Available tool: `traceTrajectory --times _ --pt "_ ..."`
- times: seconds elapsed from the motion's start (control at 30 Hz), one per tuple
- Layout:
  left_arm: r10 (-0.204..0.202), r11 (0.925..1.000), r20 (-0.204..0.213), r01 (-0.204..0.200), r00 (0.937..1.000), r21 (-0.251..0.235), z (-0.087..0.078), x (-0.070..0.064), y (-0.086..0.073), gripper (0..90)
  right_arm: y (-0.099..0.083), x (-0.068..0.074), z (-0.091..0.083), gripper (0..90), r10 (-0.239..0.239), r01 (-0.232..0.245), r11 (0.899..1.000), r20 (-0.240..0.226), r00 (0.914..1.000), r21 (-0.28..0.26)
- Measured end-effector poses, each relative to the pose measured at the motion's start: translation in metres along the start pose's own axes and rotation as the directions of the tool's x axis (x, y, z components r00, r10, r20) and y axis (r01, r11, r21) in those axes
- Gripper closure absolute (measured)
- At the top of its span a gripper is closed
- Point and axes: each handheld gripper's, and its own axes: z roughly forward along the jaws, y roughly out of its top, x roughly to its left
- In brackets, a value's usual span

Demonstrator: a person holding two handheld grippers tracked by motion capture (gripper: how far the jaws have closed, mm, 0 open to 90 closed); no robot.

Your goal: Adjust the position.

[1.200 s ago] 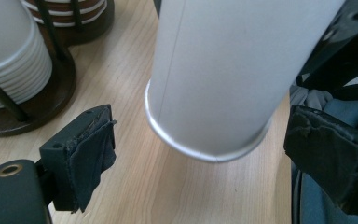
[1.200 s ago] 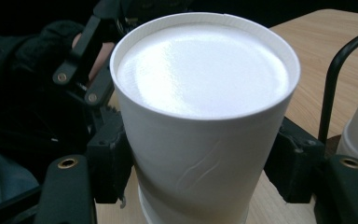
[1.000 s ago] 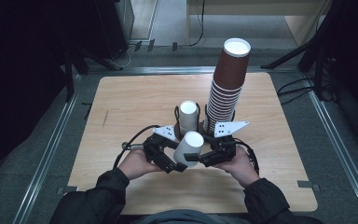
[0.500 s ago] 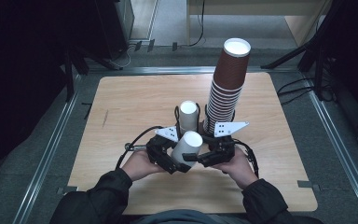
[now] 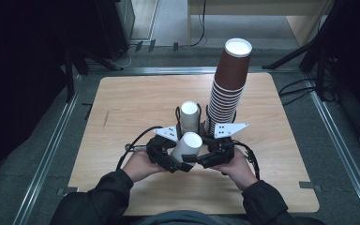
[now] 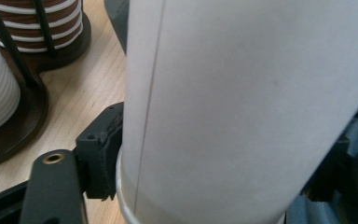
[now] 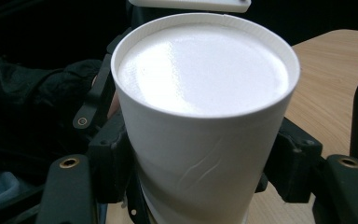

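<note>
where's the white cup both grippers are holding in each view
High view: white cup, low centre, between left gripper and right gripper.
Left gripper view: cup wall, centre and right.
Right gripper view: centre, upturned base on top.
Shared landmark: wooden table.

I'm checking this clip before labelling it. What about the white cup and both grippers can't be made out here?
- White cup, left gripper view: rim and base run past the frame edges; the wall hides the right jaw.
- White cup, right gripper view: its rim is cut off at the bottom edge.
- High view: the left gripper and right gripper are dark and small; jaw contact is too small to judge.
- White stack: cup count too small.
</note>
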Motion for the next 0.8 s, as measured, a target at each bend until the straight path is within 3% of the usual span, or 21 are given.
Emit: traceTrajectory --times 0.23,0.43,0.8 --pt "0.011 0.9997 0.005 -0.011 0.9999 0.021 -0.001 0.000 0.000 28.5 0.001 0.003 0.000 33.5 -0.025 0.025 1.000 0.014 0.9996 0.012" --pt "0.017 0.9997 0.008 -0.017 0.9998 0.020 -0.004 0.001 0.000 29.1 0.004 0.005 0.001 22.5 -0.033 0.031 0.998 0.042 0.9986 0.047" --pt "0.019 0.9994 -0.025 -0.019 0.9995 0.028 -0.025 0.010 -0.005 29.2 0.008 0.008 -0.005 21.4 -0.058 0.050 0.992 0.067 0.9960 0.117"
